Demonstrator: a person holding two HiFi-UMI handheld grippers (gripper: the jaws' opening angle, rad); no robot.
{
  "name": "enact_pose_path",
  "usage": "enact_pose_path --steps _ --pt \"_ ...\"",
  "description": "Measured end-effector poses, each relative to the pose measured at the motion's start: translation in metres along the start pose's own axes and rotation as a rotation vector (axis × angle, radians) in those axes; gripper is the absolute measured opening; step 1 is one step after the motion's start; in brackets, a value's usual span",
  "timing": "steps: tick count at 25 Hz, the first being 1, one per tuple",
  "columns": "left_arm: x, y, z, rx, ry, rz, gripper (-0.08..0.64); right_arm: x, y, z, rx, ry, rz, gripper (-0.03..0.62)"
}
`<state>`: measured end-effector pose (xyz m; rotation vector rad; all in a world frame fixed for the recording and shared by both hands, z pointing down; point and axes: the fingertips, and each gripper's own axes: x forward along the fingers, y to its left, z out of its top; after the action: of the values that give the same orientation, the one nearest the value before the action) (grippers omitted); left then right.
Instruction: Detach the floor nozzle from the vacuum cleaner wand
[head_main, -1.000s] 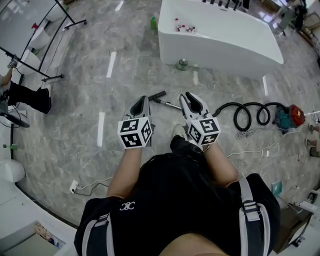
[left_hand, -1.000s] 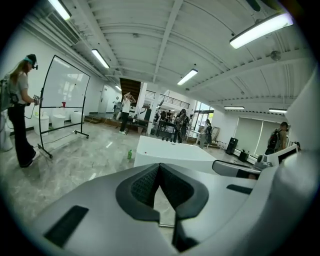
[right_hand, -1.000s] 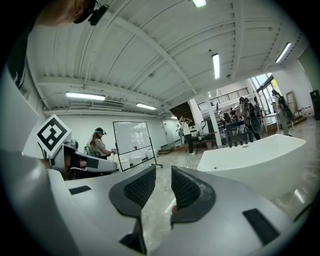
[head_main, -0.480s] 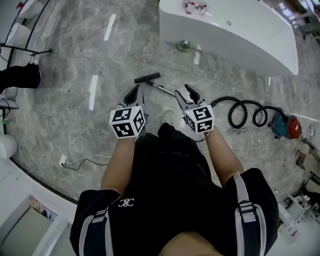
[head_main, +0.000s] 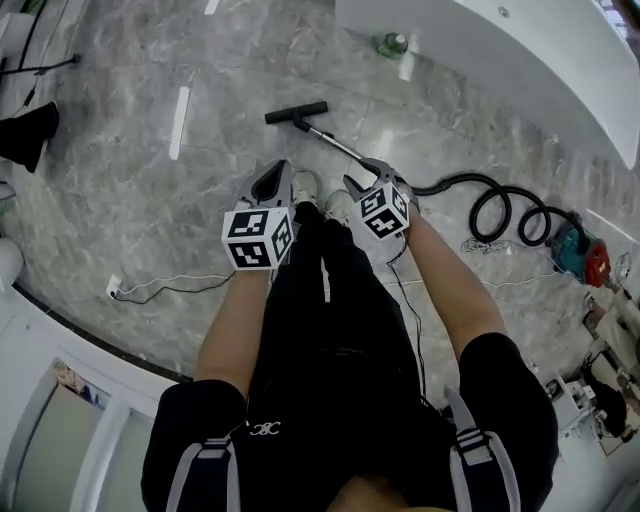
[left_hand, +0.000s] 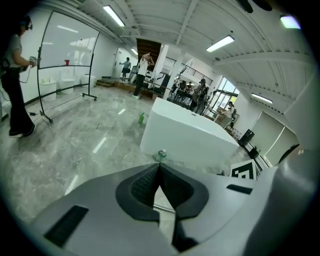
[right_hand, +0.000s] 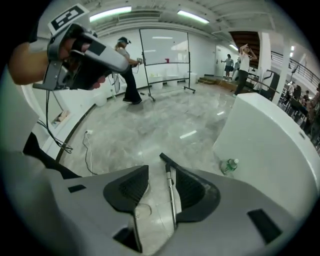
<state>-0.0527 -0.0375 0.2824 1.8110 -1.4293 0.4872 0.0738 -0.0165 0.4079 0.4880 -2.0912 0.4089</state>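
Observation:
The black floor nozzle (head_main: 295, 113) lies on the marble floor, joined to the thin metal wand (head_main: 335, 143) that runs back toward me. My right gripper (head_main: 365, 177) hangs low over the wand's near end. Its jaws are opening, and the right gripper view shows the wand (right_hand: 171, 192) and nozzle (right_hand: 164, 159) framed between them on the floor beyond, untouched. My left gripper (head_main: 282, 168) is shut and empty, to the left of the wand by my shoes. In its own view the left gripper (left_hand: 159, 165) has its pads pressed together.
A coiled black hose (head_main: 500, 213) leads to the teal and red vacuum body (head_main: 578, 252) at the right. A large white block (head_main: 500, 50) with a green bottle (head_main: 392, 44) beside it stands beyond. A white cable (head_main: 160, 290) trails at the left.
Both grippers have sunk toward the floor. The right jaws have spread apart and come over the wand's near end. The left stays shut.

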Motion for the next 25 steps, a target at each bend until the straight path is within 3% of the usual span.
enact_pose_path --steps 5,9,13,19,25 --pt "0.094 0.054 -0.061 -0.01 0.084 -0.019 -0.002 0.106 -0.024 -0.04 0.015 0.078 -0.067 0.187" --pt "0.159 0.094 -0.108 -0.053 0.127 -0.039 -0.002 0.193 -0.041 -0.083 0.097 0.15 -0.06 0.189" --pt "0.213 0.133 -0.159 -0.107 0.17 -0.057 -0.002 0.278 -0.047 -0.133 0.099 0.26 -0.052 0.192" --pt "0.263 0.157 -0.216 -0.103 0.217 -0.111 0.002 0.391 -0.055 -0.205 -0.029 0.398 -0.013 0.21" --pt "0.275 0.184 -0.266 -0.14 0.259 -0.116 0.002 0.472 -0.062 -0.258 -0.014 0.476 -0.025 0.209"
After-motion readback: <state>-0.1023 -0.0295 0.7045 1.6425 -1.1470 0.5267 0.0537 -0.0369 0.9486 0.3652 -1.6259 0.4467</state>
